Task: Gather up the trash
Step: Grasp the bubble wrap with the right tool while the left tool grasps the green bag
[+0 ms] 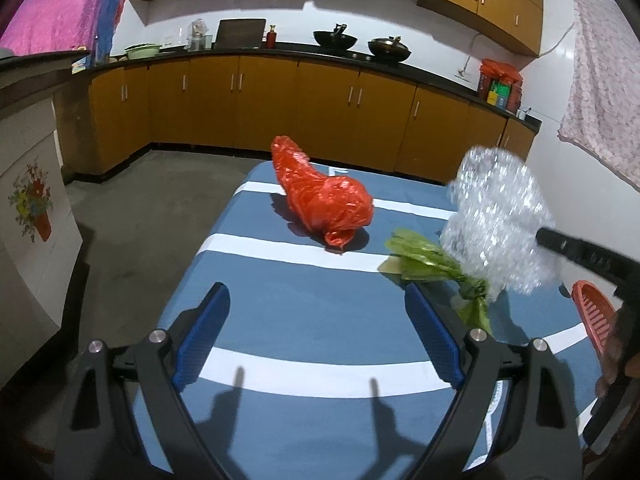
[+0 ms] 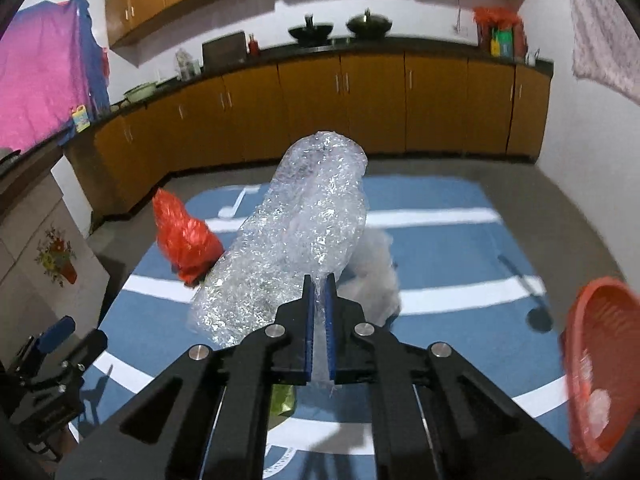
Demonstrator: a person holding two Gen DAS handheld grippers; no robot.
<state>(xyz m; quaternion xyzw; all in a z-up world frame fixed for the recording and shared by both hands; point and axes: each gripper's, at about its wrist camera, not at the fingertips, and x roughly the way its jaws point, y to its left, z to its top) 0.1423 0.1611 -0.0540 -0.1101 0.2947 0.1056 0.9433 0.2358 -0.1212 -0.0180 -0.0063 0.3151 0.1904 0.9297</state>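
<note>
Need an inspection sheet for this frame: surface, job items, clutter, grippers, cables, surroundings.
Surface: blue cloth with white stripes covering the table.
Job's things: crumpled bubble wrap lifted off the table; red plastic bag lying on the cloth; green leafy vegetable scraps beside it; red basket at the table's right edge.
Clutter: nothing seen.
Grippers: right gripper shut on the bubble wrap; left gripper open, holding nothing, above the cloth.
Cables: nothing seen on the table.
Surroundings: kitchen with orange cabinets, two woks on the dark counter, pink cloth hanging left.
</note>
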